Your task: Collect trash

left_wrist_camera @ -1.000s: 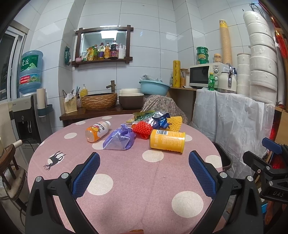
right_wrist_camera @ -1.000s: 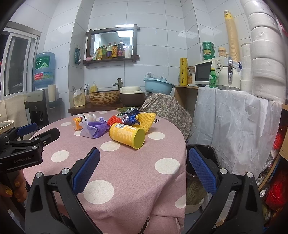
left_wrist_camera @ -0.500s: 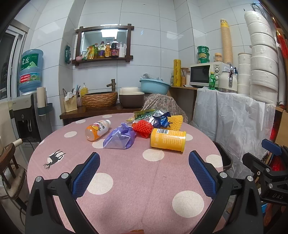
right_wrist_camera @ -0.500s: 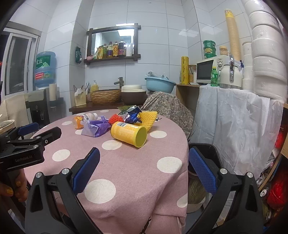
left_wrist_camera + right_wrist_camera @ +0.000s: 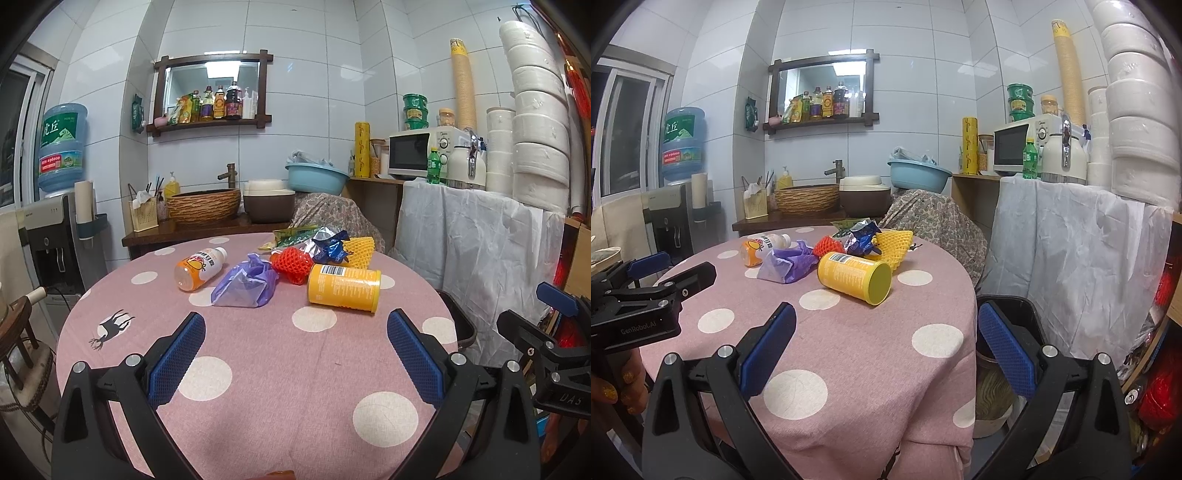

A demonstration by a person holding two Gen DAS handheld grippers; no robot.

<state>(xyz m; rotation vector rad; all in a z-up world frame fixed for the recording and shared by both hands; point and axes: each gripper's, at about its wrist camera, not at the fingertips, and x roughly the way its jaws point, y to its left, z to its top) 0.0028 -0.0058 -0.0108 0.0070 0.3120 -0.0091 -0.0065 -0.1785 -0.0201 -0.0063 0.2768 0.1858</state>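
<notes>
White-tiled walls; framed mirror shelf [image 5: 212,92] above the basin counter [image 5: 184,229], water dispenser [image 5: 59,221] left of it

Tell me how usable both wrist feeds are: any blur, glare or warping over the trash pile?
Left wrist view: sharp and evenly lit, the yellow canister and purple bag crisp; fisheye bends the wall tiles, corners black. Right wrist view: equally sharp, the canister's barcode legible; a ceiling light reflects in the mirror, no glare on the pile.

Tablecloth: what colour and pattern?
Pink tablecloth with large white polka dots and one small black deer print, clearest in the left wrist view.
</notes>
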